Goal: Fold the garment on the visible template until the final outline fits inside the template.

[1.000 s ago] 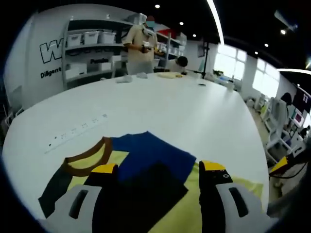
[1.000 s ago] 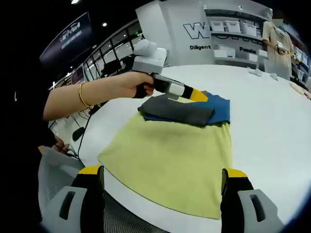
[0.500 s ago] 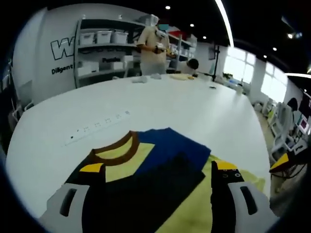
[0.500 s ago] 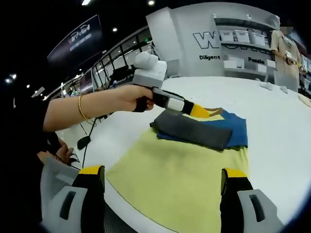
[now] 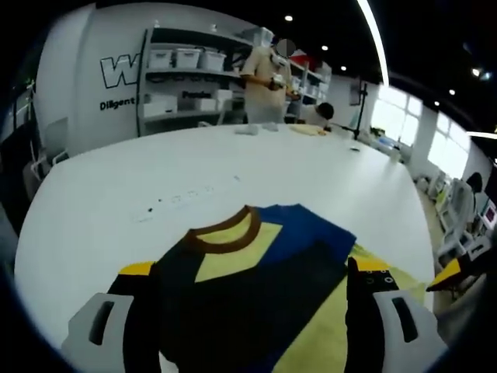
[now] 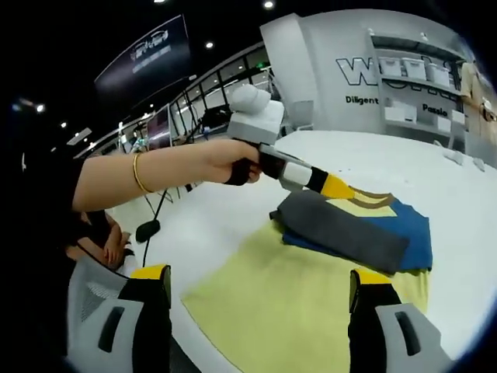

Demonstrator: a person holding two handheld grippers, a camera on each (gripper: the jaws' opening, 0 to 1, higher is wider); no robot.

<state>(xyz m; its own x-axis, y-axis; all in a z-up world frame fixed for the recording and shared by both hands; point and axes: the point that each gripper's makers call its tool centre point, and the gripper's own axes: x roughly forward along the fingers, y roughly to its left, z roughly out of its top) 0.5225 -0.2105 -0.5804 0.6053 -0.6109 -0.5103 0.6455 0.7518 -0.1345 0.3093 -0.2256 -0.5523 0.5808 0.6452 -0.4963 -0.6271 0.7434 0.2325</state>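
Right gripper view: left gripper tip at folded dark sleeve of garment, grip state unclear. Right gripper jaws spread, empty, at near table edge. Risk: yellow hem overhangs that edge; a tug could drag it off.

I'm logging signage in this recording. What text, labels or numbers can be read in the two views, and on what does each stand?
"W", cut off by shelving: large letter on the white wall.
"Diligent": small line under it on the wall.
Further words beside it: too blurred to read.
Dark hanging banner: writing too small to read.
Garment: no text seen.
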